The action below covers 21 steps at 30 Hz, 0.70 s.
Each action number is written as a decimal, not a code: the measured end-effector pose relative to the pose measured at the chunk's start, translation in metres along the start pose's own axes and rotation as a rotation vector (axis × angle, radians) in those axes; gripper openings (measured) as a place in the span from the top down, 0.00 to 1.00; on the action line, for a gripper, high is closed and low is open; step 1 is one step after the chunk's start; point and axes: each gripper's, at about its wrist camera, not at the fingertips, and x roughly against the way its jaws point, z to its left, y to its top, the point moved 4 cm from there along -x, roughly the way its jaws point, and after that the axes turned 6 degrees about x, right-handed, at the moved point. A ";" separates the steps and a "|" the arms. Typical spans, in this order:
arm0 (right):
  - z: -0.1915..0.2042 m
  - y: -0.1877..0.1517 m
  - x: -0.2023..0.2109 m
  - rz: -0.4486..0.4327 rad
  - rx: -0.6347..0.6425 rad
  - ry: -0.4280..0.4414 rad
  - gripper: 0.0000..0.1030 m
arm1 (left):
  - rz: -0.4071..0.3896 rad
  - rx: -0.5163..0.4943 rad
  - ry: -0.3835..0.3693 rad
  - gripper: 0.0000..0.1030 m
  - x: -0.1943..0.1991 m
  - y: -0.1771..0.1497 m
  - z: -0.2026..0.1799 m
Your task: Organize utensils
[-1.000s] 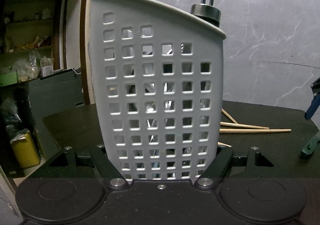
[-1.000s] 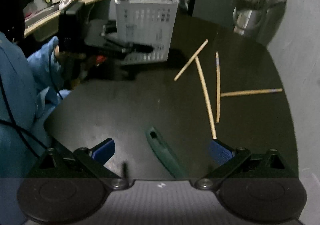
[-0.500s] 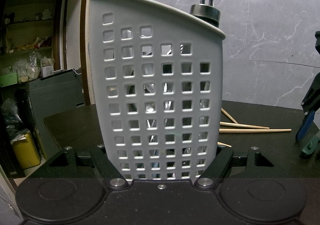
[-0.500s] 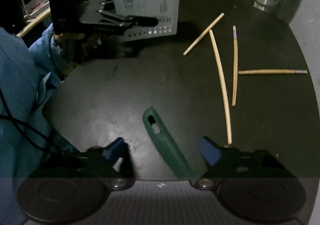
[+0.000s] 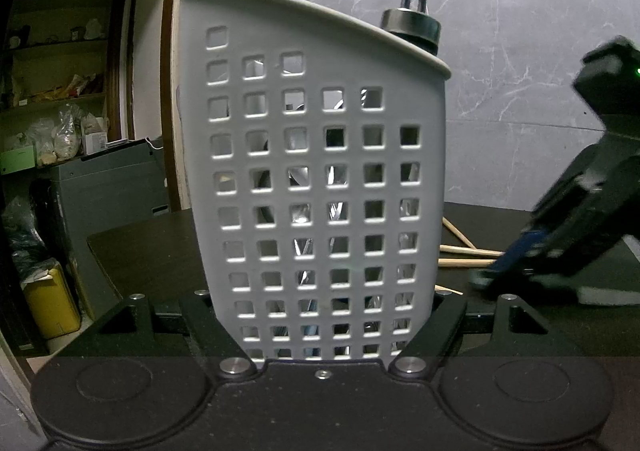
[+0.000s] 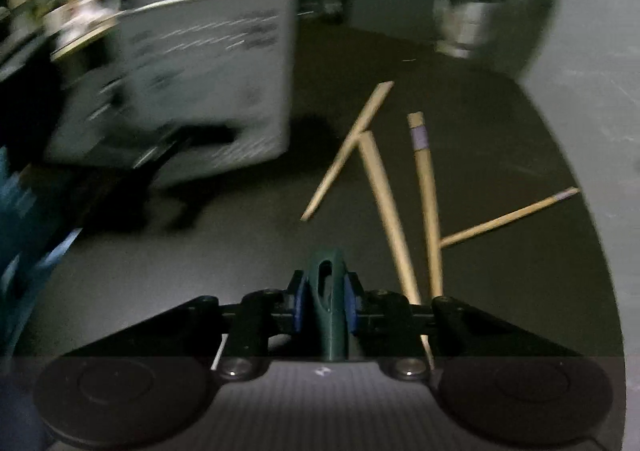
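Note:
My left gripper (image 5: 326, 315) is shut on the base of a white perforated utensil basket (image 5: 316, 171) that stands upright on the dark table (image 5: 144, 251); metal utensils show through its holes. My right gripper (image 6: 325, 305) is shut on the dark green utensil handle (image 6: 327, 291), its blue pads against both sides, low over the table. The basket also shows blurred in the right wrist view (image 6: 188, 91), to the upper left. Several wooden chopsticks (image 6: 426, 187) lie scattered ahead and to the right. The right gripper shows in the left wrist view (image 5: 516, 255), right of the basket.
A grey marble-pattern wall (image 5: 520, 51) stands behind the table. A metal cap with a ring (image 5: 412, 21) sticks up behind the basket's rim. Shelves (image 5: 52, 91) and a yellow bin (image 5: 50, 307) are off to the left, beyond the table edge.
My right gripper has closed on the green handle, which lay between its open jaws, and has moved toward the basket. The left gripper and basket have not moved.

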 end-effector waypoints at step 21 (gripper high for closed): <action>0.002 0.030 -0.029 0.025 -0.095 0.026 0.80 | -0.001 0.012 -0.010 0.26 0.000 0.000 0.003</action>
